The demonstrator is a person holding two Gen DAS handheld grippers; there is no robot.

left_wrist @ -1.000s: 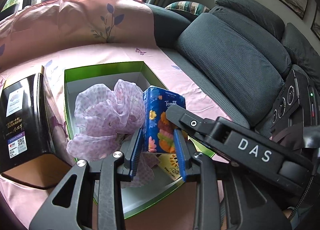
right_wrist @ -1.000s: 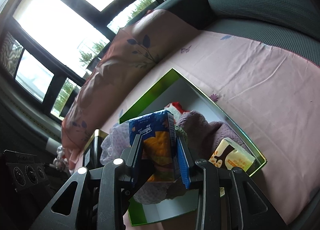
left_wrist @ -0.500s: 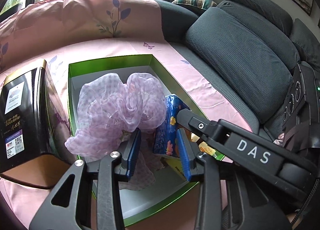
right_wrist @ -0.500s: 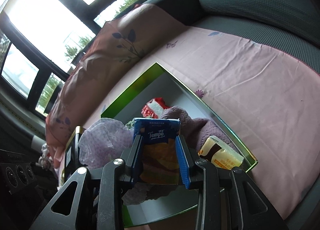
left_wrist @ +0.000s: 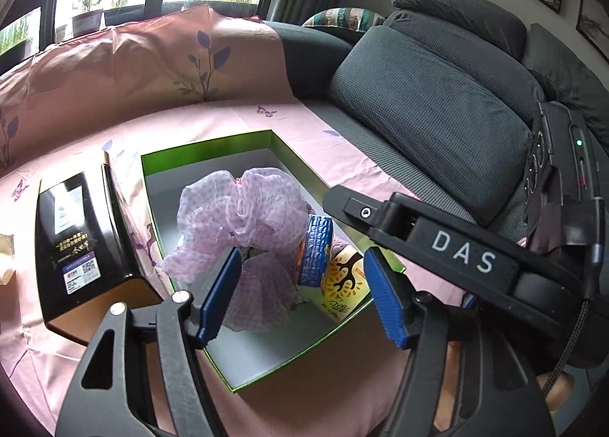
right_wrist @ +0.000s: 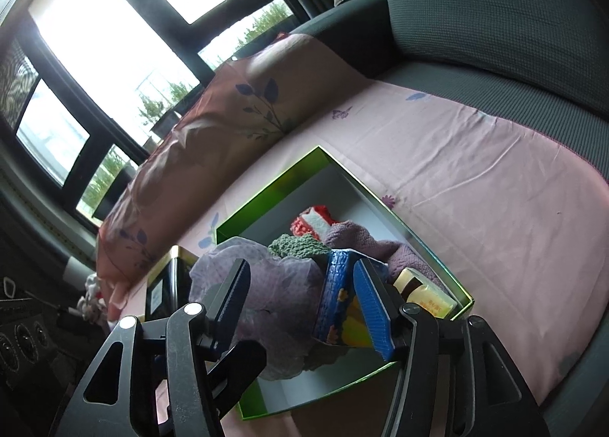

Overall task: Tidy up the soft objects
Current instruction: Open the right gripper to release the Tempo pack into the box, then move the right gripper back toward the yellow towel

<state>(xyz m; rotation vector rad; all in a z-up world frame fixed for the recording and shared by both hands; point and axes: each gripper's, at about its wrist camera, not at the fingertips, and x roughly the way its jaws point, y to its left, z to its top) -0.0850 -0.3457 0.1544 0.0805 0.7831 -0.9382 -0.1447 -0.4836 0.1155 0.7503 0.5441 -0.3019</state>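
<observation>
A green-rimmed open box point(left_wrist: 207, 149) point(right_wrist: 274, 185) lies on the pink sheet. In it are a lilac mesh pouf point(left_wrist: 243, 216) point(right_wrist: 259, 277), a blue Tempo tissue pack point(left_wrist: 316, 256) point(right_wrist: 337, 300), a yellow tissue pack point(left_wrist: 344, 279) point(right_wrist: 428, 294), a mauve cloth point(right_wrist: 354, 239), a green knit piece point(right_wrist: 298, 244) and a red-and-white knit piece point(right_wrist: 314, 220). My left gripper point(left_wrist: 304, 296) is open above the box's near end, around nothing. My right gripper point(right_wrist: 304, 307) is open; the blue pack leans against its right finger point(right_wrist: 373, 311), released into the box.
A black tin point(left_wrist: 72, 243) point(right_wrist: 167, 284) stands left of the box. Grey sofa cushions point(left_wrist: 430, 125) point(right_wrist: 495, 10) rise to the right. A pink floral pillow point(left_wrist: 144, 64) and windows lie behind. The sheet point(right_wrist: 475, 185) right of the box is bare.
My right gripper lowered the blue tissue pack into the box and opened, letting it go. My left gripper opened wide and drew back a little.
</observation>
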